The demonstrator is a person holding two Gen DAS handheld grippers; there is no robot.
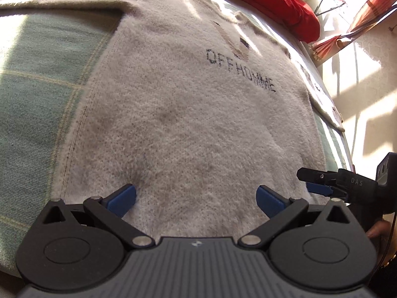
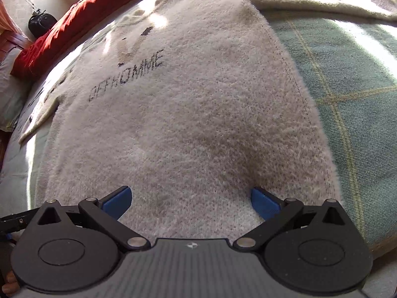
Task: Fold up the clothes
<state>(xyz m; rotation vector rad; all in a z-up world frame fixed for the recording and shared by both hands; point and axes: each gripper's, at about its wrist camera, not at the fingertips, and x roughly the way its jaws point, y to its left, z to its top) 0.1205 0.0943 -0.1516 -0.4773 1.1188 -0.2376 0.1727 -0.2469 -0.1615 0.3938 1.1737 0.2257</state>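
Sweater (image 1: pixel 173 114) lies flat beneath left tool (image 1: pixel 196 198) and right tool (image 2: pixel 191 198), both spread wide, side by side.

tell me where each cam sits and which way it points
Left wrist: on the left claw, looking along its open fingers over the sweater toward the red blanket; the right claw shows at the right edge.
Right wrist: on the right claw, open, low over the sweater's hem; a fingertip shows lower left.
Shared: sweater, its lettering, green sheet, red blanket.
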